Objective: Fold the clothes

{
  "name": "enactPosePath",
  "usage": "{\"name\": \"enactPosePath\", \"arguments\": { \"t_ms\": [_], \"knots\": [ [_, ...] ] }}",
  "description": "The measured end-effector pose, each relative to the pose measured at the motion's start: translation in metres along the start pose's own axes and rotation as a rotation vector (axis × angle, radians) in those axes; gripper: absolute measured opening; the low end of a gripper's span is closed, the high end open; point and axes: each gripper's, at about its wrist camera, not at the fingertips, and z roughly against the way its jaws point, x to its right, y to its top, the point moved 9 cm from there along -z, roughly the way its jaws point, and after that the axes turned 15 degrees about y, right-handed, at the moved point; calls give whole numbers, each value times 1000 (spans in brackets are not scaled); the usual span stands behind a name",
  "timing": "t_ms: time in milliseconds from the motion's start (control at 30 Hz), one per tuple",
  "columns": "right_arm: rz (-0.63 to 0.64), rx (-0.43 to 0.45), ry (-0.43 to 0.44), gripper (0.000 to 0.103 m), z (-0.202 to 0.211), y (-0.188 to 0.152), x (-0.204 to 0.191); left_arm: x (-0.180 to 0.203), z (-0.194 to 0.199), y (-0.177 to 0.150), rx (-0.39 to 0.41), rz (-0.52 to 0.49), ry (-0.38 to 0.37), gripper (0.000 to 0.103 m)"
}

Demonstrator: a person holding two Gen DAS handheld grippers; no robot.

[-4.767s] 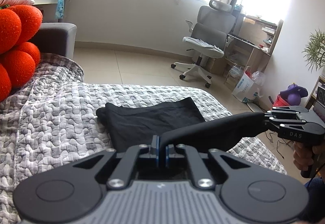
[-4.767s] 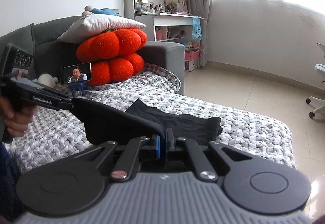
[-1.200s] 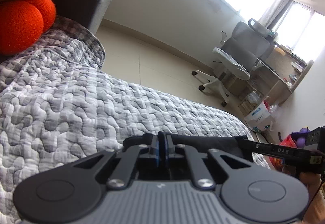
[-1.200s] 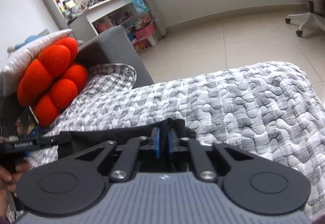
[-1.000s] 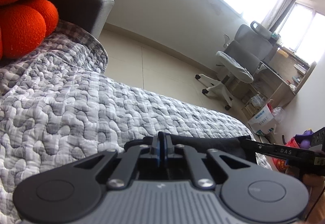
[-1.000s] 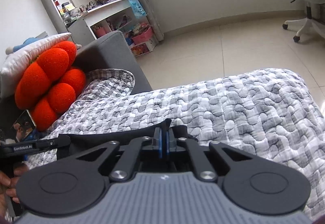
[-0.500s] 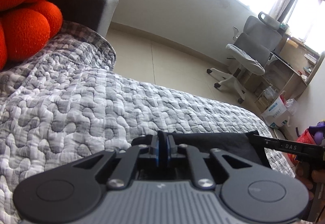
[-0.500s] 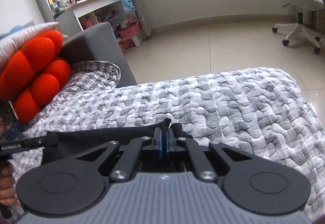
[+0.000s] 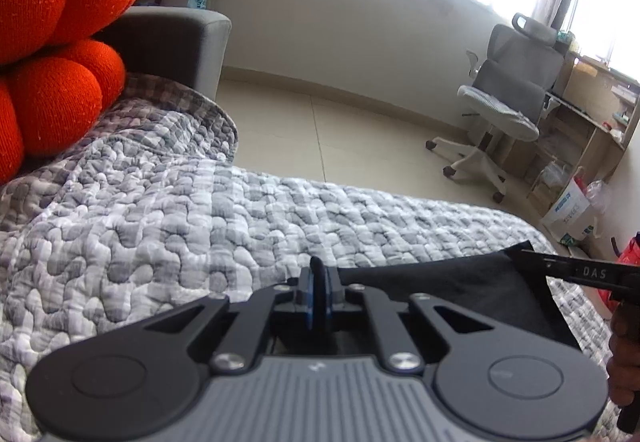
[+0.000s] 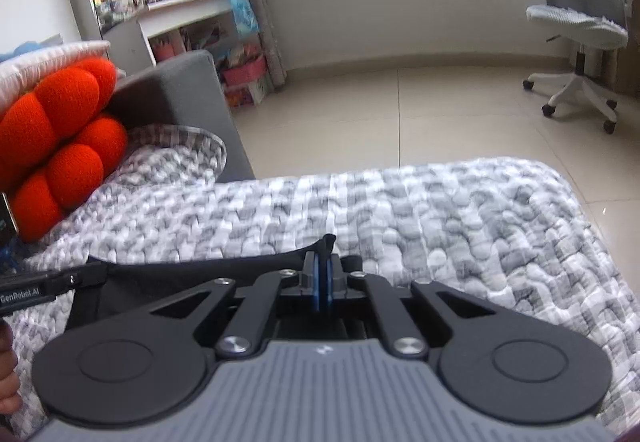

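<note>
A black garment (image 9: 460, 294) lies stretched low over the grey quilted bed cover (image 9: 160, 226), held by two corners. My left gripper (image 9: 318, 282) pinches one corner, a small fold of cloth poking up between its blue pads as its jaws are closing. In the left wrist view the right gripper (image 9: 530, 256) grips the far right corner. In the right wrist view my right gripper (image 10: 325, 274) is shut on a corner of the garment (image 10: 180, 282), and the left gripper (image 10: 90, 274) holds the other end at far left.
Orange round cushions (image 9: 52, 41) lean on a grey sofa arm (image 9: 172, 41) at the left. A grey office chair (image 9: 504, 105) and a desk stand on the tiled floor beyond the bed. Shelves (image 10: 192, 25) fill the back left corner.
Since the oldest frames the garment has been folded over and drawn toward me. In the last second both grippers tilted slightly, and the cloth stays taut between them.
</note>
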Motion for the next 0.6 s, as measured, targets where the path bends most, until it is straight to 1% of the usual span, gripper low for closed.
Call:
{"name": "enactPosePath", "arguments": {
  "t_ms": [33, 100, 233, 367, 467, 567, 600],
  "knots": [
    [-3, 15, 1, 4, 2, 3, -1, 0, 1, 1, 4, 2, 0, 5],
    [1, 14, -13, 4, 1, 4, -1, 1, 1, 2, 16, -4, 3, 5],
    [38, -52, -66, 4, -12, -9, 1, 6, -3, -4, 14, -39, 25, 5],
    [36, -48, -70, 5, -13, -9, 2, 11, -4, -7, 27, -104, 63, 9],
    [37, -46, -64, 5, -11, -9, 3, 8, -1, -3, 27, -91, 63, 10],
    [39, -38, -70, 5, -7, -7, 5, -1, 1, 2, 26, -57, 70, 14],
    [36, -34, -74, 6, -5, -6, 6, -5, 0, 3, 24, -47, 76, 16]
  ]
}}
